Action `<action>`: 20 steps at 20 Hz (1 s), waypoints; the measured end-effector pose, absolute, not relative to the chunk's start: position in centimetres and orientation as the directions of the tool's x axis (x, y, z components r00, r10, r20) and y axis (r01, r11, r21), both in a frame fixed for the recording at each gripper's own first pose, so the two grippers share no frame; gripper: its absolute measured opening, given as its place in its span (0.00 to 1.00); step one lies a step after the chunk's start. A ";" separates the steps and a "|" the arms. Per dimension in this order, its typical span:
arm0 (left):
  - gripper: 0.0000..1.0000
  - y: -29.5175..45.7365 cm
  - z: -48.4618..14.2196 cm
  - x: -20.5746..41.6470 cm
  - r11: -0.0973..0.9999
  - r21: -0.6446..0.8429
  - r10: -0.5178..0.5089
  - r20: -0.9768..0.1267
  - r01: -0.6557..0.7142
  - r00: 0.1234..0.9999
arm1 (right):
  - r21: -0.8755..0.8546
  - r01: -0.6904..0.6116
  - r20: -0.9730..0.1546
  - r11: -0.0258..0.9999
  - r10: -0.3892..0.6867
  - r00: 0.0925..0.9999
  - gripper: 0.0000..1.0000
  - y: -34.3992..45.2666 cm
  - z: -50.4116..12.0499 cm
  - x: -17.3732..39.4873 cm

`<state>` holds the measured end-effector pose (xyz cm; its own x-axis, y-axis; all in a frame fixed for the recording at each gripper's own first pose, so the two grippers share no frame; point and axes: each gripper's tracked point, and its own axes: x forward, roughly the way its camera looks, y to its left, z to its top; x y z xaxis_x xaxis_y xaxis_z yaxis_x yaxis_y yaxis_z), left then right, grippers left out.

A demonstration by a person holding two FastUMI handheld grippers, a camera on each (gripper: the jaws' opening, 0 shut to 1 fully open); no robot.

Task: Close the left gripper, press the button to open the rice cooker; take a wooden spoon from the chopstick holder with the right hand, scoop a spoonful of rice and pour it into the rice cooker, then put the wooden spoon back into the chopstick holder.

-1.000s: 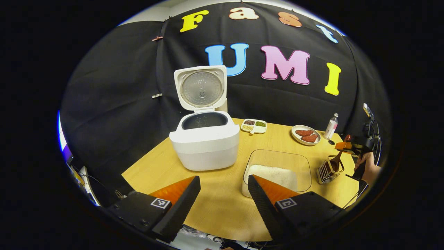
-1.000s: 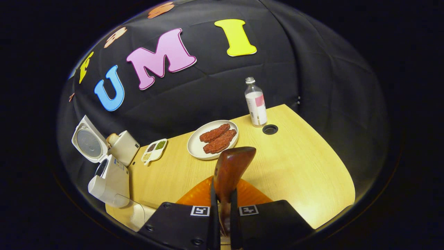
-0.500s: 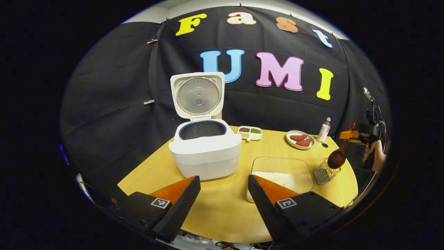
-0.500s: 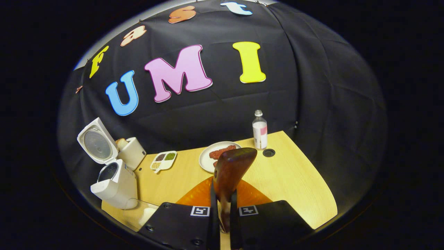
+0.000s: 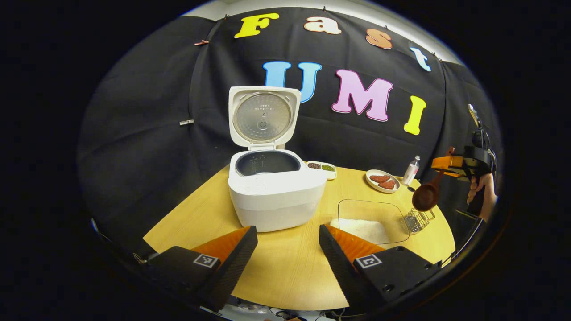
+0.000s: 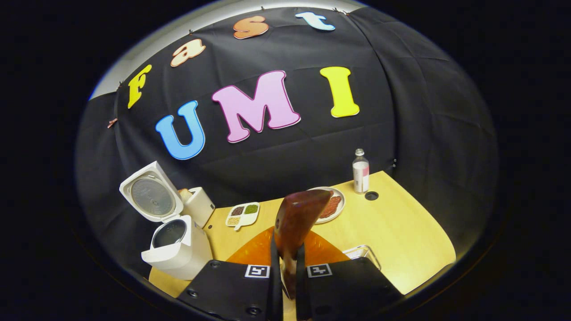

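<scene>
My left hand-held gripper (image 5: 287, 243) hangs low over the near edge of the pale wooden tabletop (image 5: 285, 272), its two fingers spread wide apart with nothing between them. Just beyond it stands the white rice cooker (image 5: 274, 196), its lid (image 5: 263, 117) standing upright at the back and the dark inner pot (image 5: 266, 162) showing. To the right of the cooker sits a clear rectangular container of white rice (image 5: 372, 220), and at that container's right edge the small wire chopstick holder (image 5: 418, 219). My right hand-held gripper (image 5: 450, 164) is at the far right, held up above the holder in my hand (image 5: 484, 194); the brown wooden spoon (image 5: 426, 196) hangs from it bowl down, clear above the holder and not touching it. In the right gripper view the two fingers of that hand-held gripper (image 6: 287, 267) are clamped on the spoon handle, which stands up between them with its broad end (image 6: 299, 211) towards the camera. Farther back on the tabletop: a white divided dish of beans (image 5: 322, 167) just behind the cooker's right side, a white plate with reddish-brown pieces (image 5: 381, 180), and a small clear bottle with a pink label (image 5: 410, 170) near the far right edge. In the right gripper view the cooker (image 6: 176, 243) sits at the left, open, and a corner of the wire holder (image 6: 363, 253) peeks out just right of my fingers.
</scene>
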<state>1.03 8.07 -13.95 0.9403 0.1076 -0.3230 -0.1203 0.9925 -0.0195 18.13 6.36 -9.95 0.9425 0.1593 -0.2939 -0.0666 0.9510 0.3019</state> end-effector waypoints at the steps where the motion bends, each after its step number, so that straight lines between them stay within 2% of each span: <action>1: 0.96 8.6 -13.9 1.2 0.993 -0.022 0.100 -0.329 -0.114 0.939 | 0.301 -0.073 -0.300 0.951 0.167 0.939 0.16 7.5 -10.2 17.8; 7: 0.96 9.9 -14.3 1.8 0.999 -0.009 0.044 -0.334 -0.050 0.942 | 0.278 -0.117 -0.298 0.953 0.201 0.933 0.16 12.9 -12.7 17.3; 10: 0.96 10.5 -15.8 1.8 1.000 -0.011 0.019 -0.360 -0.025 0.933 | 0.166 -0.138 -0.259 0.977 0.178 0.949 0.15 14.0 -14.3 17.8; 16: 0.96 11.5 -19.4 2.3 1.000 0.026 0.000 -0.419 0.012 0.908 | 0.012 -0.162 -0.287 0.987 0.159 0.945 0.16 15.7 -20.6 17.0; 20: 0.96 11.7 -18.8 2.3 1.000 0.019 -0.002 -0.401 0.010 0.916 | 0.018 -0.145 -0.314 0.989 0.143 0.939 0.16 16.7 -22.3 15.5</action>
